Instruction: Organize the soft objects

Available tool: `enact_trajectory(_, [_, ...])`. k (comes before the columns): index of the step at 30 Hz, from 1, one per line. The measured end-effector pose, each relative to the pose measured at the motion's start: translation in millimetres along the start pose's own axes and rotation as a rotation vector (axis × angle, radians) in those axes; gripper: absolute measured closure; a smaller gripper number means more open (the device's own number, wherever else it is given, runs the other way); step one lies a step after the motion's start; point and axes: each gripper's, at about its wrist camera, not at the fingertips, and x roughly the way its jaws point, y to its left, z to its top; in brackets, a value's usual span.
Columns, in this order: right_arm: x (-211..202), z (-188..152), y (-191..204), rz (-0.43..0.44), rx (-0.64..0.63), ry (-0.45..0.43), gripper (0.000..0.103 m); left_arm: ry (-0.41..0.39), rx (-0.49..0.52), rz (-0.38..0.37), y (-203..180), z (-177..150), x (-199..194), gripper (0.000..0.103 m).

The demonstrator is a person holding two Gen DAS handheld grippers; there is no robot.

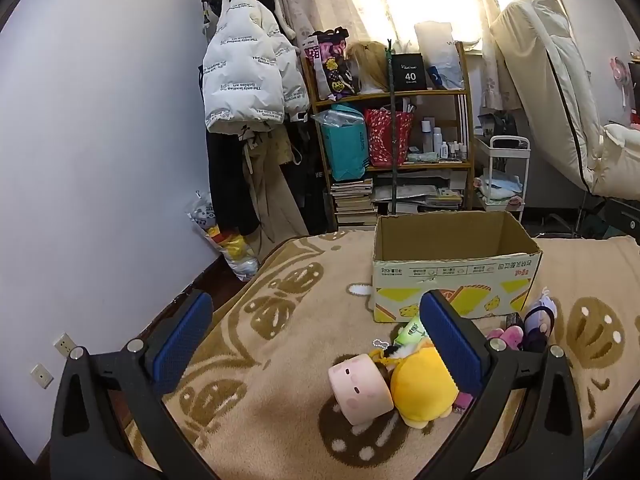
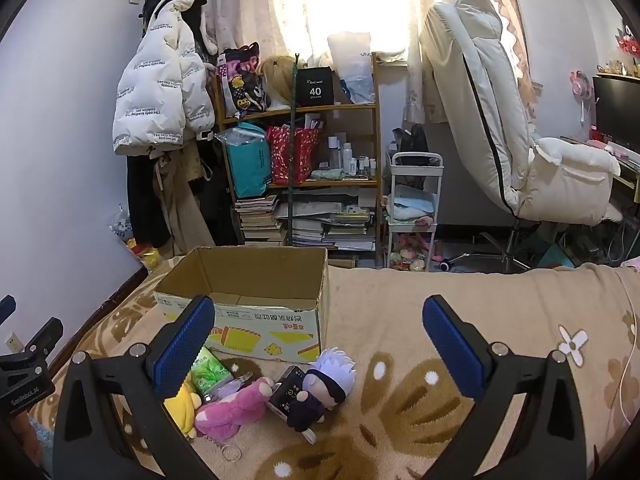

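Observation:
An open empty cardboard box (image 1: 456, 276) stands on the beige blanket; it also shows in the right wrist view (image 2: 248, 304). In front of it lies a heap of soft toys: a yellow plush (image 1: 424, 388) with a pink cylindrical head (image 1: 360, 386), a pink plush (image 2: 232, 408), a white-haired doll in dark clothes (image 2: 324, 380), and a green packet (image 2: 210, 370). My left gripper (image 1: 316, 336) is open, above the blanket left of the heap. My right gripper (image 2: 320, 340) is open, above the doll. Both are empty.
The bed's blanket (image 2: 460, 320) drops off at the far edge. Beyond stand a wooden shelf (image 2: 304, 152) full of bags and books, a white trolley (image 2: 412, 208), hanging coats (image 1: 248, 64) and a padded chair (image 2: 520, 152). A wall is on the left.

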Motion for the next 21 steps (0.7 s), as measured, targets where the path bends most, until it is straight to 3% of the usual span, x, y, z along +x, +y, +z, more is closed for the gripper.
enact_trajectory(21, [0.4,-0.8,-3.9,0.005,0.004,0.006,0.0,0.002,-0.005,-0.003,-0.1,0.3,0.6,0.001])
